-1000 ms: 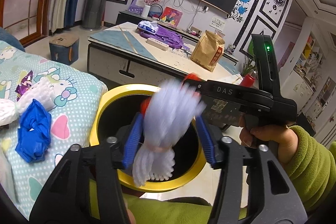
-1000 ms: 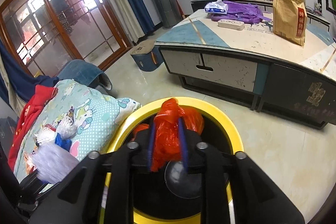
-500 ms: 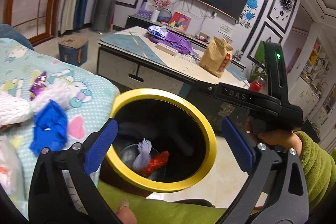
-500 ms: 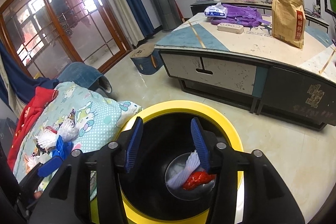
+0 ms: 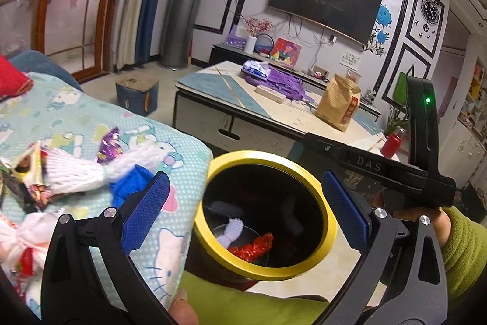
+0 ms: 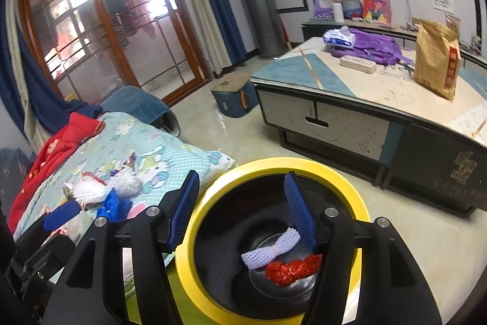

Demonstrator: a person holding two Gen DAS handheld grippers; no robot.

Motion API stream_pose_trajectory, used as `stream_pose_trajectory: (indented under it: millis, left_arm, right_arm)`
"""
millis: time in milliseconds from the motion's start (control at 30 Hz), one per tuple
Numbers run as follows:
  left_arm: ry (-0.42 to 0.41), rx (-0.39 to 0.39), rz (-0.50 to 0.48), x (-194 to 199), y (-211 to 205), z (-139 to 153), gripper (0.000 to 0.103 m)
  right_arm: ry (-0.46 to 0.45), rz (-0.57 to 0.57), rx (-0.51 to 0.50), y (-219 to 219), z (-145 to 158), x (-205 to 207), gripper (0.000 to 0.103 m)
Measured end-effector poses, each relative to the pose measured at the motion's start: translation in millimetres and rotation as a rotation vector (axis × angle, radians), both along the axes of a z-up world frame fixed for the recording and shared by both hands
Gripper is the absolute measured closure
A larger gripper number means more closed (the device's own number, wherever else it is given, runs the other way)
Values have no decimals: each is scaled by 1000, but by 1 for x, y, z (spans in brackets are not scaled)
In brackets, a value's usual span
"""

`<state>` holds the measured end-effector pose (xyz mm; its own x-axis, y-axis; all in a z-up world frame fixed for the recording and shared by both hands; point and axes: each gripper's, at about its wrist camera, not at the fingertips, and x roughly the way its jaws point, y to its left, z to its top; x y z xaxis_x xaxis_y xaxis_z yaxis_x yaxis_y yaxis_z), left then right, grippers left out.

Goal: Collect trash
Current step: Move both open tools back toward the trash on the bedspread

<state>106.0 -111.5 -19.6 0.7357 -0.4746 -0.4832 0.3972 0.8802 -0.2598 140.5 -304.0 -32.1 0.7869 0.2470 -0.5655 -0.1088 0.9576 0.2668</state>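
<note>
A black bin with a yellow rim point(image 5: 326, 221) point(image 6: 334, 172) stands on the floor beside the bed. At its bottom lie a white foam net point(image 6: 271, 249) point(image 5: 231, 232) and a red plastic wrapper point(image 6: 292, 268) point(image 5: 254, 245). My left gripper point(image 5: 243, 209) hangs over the bin, open wide and empty. My right gripper point(image 6: 243, 207) is above the bin too, its jaws opening with nothing between them. More trash lies on the bedspread point(image 5: 91, 124): a white foam net point(image 5: 79, 172) point(image 6: 91, 189), a blue glove point(image 5: 127, 188) point(image 6: 114, 204), a purple wrapper point(image 5: 109, 142).
A low coffee table point(image 6: 365, 99) point(image 5: 231, 111) stands beyond the bin with a brown paper bag point(image 6: 436, 57), a purple bag point(image 6: 371, 46) and a tissue pack. A small blue stool point(image 6: 234, 96) sits on the floor. A hand in a green sleeve point(image 5: 462, 245) holds the right gripper.
Both grippers opened and dropped their loads: the white foam net and the red wrapper fell into the bin. Both grippers have since lifted slightly, and the views tilted up.
</note>
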Motion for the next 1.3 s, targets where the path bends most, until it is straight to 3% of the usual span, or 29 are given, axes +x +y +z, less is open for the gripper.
stream_pose_trajectory:
  millis: [700,800,867,1300]
  left_arm:
    - [-75,2,230,-18,71,12,11]
    - [-82,-1,261,-20,83,13,11]
    - [-86,0,287,-23,90,13,11]
    - [-59,-23,424,-29,136,12,11]
  right_arm:
    - [-88,179,-54,70,19,-30,44]
    - [-92,201,-62,79,19,-33,34]
    - [-96,218,-67,86,19,-35,34]
    - [-74,350,-113,135,12,-42,34]
